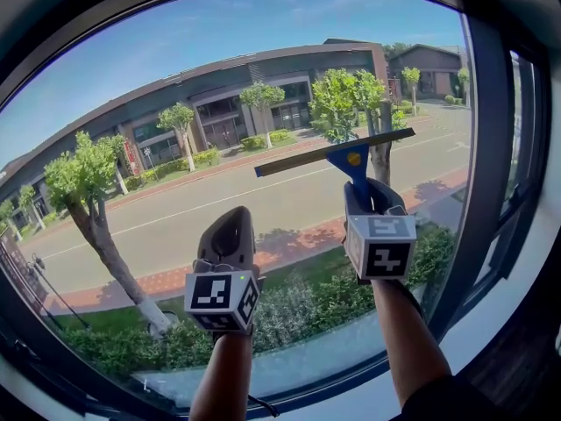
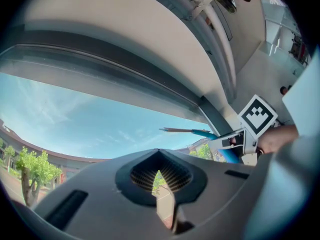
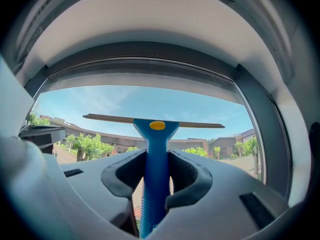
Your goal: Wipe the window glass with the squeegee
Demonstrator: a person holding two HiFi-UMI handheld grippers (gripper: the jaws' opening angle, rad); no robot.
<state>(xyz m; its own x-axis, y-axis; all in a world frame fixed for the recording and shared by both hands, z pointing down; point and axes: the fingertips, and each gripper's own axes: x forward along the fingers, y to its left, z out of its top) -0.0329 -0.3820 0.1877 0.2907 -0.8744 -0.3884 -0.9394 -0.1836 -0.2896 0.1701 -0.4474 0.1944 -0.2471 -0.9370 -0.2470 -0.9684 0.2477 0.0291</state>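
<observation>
Squeegee [image 1: 351,159] at window glass [image 1: 175,68], dark frame [image 1: 489,147]

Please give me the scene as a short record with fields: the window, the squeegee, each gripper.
window glass: in a dark frame; street, trees and buildings outside
squeegee: blue, blade on top, its right end higher
right gripper: fingers shut on the squeegee handle
left gripper: fingers together, holding nothing
blade touching glass: cannot tell
</observation>
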